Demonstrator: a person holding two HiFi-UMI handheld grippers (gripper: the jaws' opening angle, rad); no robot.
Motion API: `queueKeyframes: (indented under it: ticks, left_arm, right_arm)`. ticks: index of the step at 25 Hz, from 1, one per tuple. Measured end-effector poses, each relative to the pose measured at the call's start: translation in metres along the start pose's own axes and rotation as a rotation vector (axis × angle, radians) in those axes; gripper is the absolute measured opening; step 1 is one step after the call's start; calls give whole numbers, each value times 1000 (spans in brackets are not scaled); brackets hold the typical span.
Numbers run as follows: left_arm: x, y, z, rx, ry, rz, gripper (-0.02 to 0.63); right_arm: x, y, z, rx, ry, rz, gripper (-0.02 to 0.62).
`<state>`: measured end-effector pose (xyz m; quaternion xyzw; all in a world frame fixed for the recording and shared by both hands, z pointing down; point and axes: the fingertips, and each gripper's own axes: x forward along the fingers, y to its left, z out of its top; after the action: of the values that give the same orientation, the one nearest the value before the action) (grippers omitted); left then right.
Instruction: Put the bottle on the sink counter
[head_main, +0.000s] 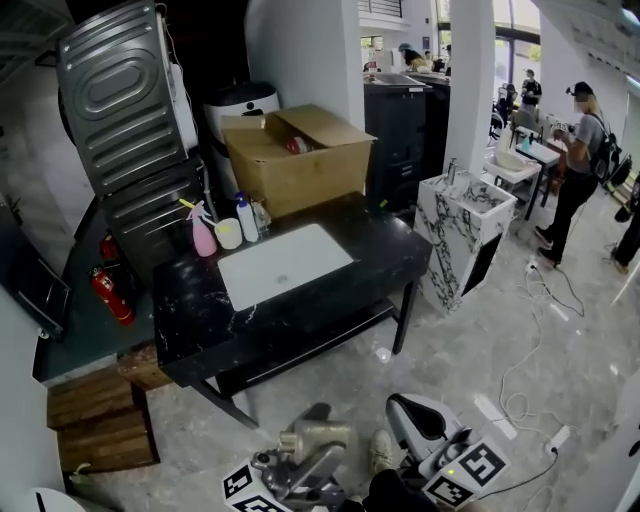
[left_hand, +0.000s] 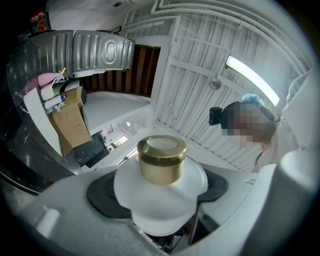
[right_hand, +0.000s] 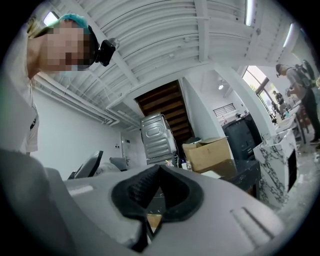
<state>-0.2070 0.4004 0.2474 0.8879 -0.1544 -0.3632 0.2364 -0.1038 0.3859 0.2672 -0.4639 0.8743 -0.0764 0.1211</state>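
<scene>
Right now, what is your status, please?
Left gripper shut on bottle; right gripper shut, empty. Bottle not yet on sink counter. Cardboard box crowds counter's rear.

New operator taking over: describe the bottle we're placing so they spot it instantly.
In front of the black sink counter, low in the head view, is the left gripper. Its jaws hold the bottle: white with a gold cap, unlike the pink spray bottle on the counter.

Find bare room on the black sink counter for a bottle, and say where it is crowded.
Bare: the counter strip between white basin and front edge, and the right end beyond the basin. Crowded: back left corner, with spray bottle, cup and cardboard box.
</scene>
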Motion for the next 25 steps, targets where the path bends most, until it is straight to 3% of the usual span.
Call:
queueKeyframes:
  ticks: [17, 25]
  left_arm:
    - [147, 118, 6, 85, -3, 5, 348]
    - [210, 168, -14, 86, 0, -2, 348]
  right_arm:
    - [107, -153, 49, -32, -36, 86, 3]
    - [125, -231, 64, -34, -42, 75, 3]
